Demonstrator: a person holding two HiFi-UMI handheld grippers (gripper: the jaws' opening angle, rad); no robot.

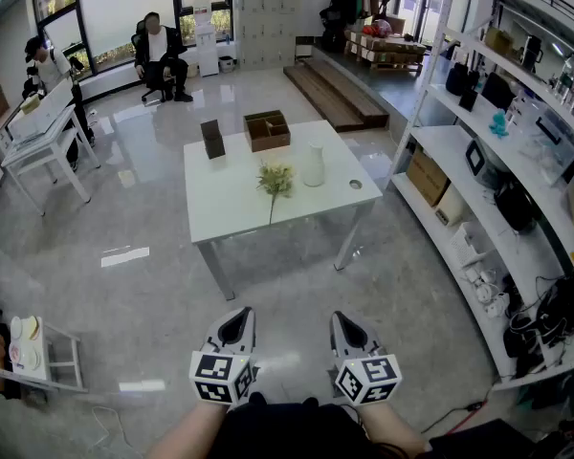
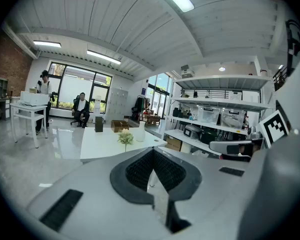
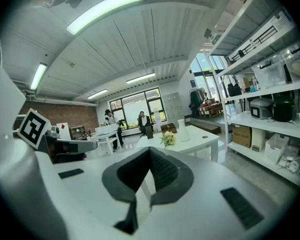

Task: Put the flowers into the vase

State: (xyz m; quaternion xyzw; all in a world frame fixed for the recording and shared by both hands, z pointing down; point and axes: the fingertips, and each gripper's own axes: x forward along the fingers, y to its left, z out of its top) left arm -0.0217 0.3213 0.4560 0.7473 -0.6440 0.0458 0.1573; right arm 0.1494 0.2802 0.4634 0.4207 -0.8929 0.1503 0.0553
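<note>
My left tool (image 1: 233, 325): jaws together, empty, low centre-left of head view | my right tool (image 1: 348, 331): jaws together, empty, low centre-right | pale yellow-green flower bunch on a thin stem (image 1: 275, 181): lying on white square tabletop (image 1: 225, 213), frame centre | white narrow-necked vase (image 1: 313, 165): upright, just right of the blooms.

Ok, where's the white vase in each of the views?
Head view: vase upper middle, on the white table, right of the flowers.
Left gripper view: vase just left of centre, above the jaws.
Right gripper view: vase right of centre, above the jaws.
Shared landmark: the flowers, left of it everywhere.
</note>
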